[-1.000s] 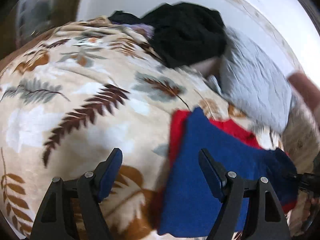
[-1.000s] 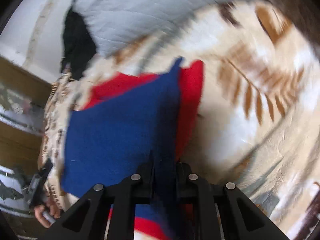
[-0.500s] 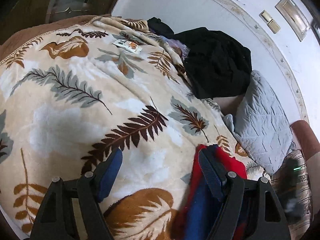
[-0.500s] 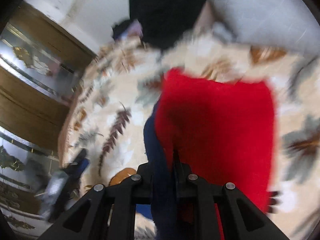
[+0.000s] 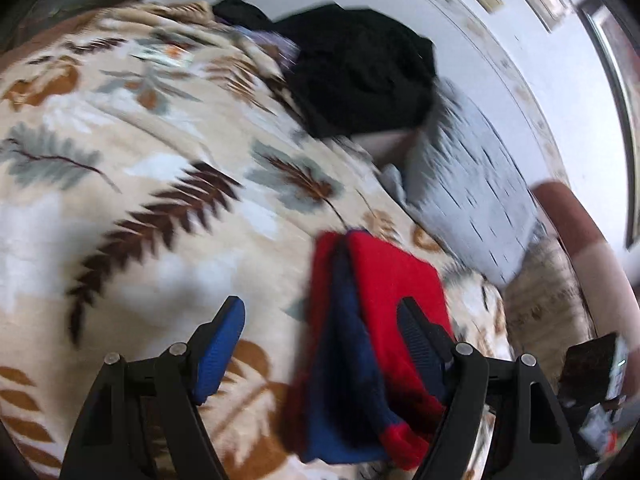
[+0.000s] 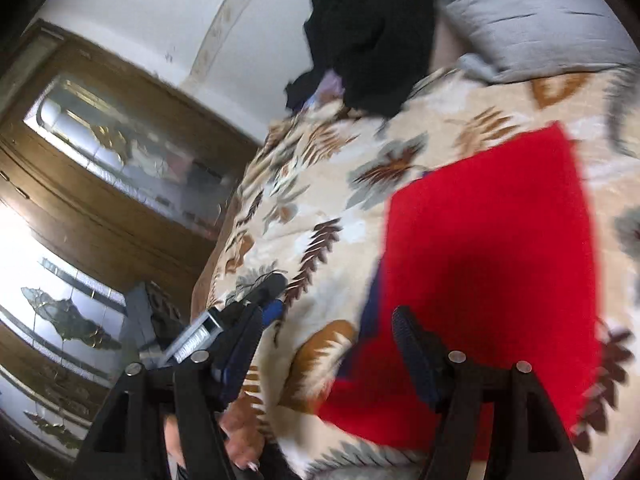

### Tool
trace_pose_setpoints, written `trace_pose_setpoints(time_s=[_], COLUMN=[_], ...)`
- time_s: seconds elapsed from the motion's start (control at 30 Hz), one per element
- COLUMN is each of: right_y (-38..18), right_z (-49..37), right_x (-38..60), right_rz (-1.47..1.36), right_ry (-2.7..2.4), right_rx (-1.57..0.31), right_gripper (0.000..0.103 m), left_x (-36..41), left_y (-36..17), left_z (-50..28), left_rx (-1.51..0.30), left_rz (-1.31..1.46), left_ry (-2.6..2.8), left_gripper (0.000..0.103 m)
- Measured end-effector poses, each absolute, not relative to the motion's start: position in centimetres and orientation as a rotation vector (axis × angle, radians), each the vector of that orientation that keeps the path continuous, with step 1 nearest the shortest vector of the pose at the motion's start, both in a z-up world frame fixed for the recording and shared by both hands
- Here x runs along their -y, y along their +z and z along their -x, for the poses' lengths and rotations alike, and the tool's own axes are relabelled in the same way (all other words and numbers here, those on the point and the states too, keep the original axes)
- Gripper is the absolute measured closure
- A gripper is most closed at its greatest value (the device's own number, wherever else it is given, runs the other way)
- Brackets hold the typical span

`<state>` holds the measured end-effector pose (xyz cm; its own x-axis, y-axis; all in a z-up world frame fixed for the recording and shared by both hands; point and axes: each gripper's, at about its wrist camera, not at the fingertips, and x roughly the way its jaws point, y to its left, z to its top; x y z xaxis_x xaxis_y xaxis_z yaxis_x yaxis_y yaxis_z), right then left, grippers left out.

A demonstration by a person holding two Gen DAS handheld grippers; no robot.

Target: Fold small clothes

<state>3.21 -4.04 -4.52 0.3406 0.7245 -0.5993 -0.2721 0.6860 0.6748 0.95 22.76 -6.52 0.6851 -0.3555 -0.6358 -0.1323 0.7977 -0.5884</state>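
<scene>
Garment: I am looking at the red-and-blue garment [image 5: 384,320] lying folded over on the leaf-print blanket [image 5: 120,168], at about 5 o'clock in the left wrist view; in the right wrist view its red face [image 6: 492,264] is filling 3 to 5 o'clock.
Left gripper [image 5: 322,344]: I am holding it with jaws wide apart, gripping nothing, the right finger over the red cloth.
Right gripper [image 6: 332,344]: I am keeping it spread too, empty, above the garment's left edge.
Handling: I am judging it light, soft and floppy, likely fleece or knit, not slippery; layers could slide apart.
Where to grip: I am favouring a pinch at the stacked blue edge [image 5: 344,360], through all layers.
Containers: I am seeing none; only a black clothing pile [image 5: 360,76] and grey pillow [image 5: 472,184] at 1 o'clock.
</scene>
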Motion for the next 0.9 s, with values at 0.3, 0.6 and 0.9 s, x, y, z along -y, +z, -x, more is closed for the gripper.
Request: trace_pose_setpoints(time_s=[0.3, 0.6, 0.9], right_y=[-9.4, -10.4, -11.3], right_z=[1.6, 3.1, 3.4], right_x=[11.8, 14.7, 16.1], right_rz=[-0.598, -0.667, -0.71], right_ry=[0.621, 0.678, 0.672], right_rx=[-1.055, -1.021, -1.012], right_gripper=[0.032, 0.032, 0.032], left_x=[-17.1, -14.1, -16.2], left_y=[-7.7, -6.8, -11.5], left_z=[-2.3, -4.4, -4.3], left_rx=[-0.961, -1.09, -1.108], left_rz=[0.533, 0.392, 0.361], left_ry=[-0.252, -0.27, -0.231], left_gripper=[0.025, 0.085, 0.08])
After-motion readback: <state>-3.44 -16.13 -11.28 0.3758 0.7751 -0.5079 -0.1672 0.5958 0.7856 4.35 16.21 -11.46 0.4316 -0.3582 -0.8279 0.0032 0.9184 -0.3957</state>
